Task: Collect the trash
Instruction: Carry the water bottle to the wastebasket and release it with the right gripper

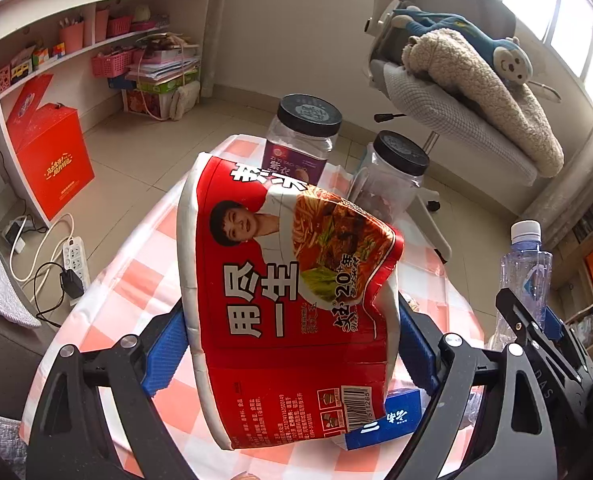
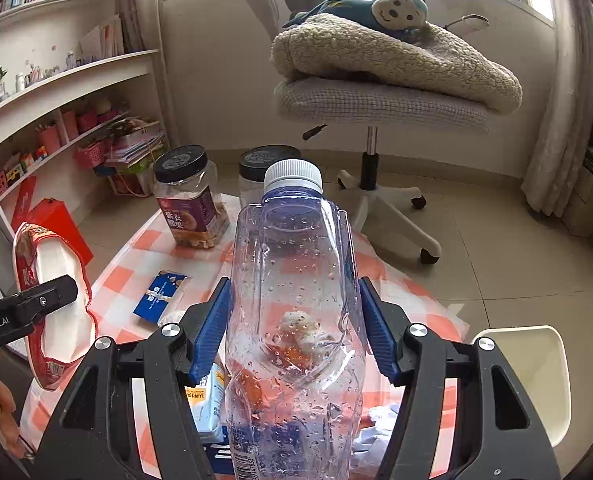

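Crushed noodle cup (image 1: 292, 304) is held clamped in left gripper (image 1: 292, 344), empty bottle (image 2: 296, 312) in right gripper (image 2: 296, 332), above the table (image 1: 136, 280); blue carton (image 2: 160, 296) mid-table is left uncollected.

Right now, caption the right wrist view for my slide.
Right gripper clamps an empty water bottle above the checkered table.
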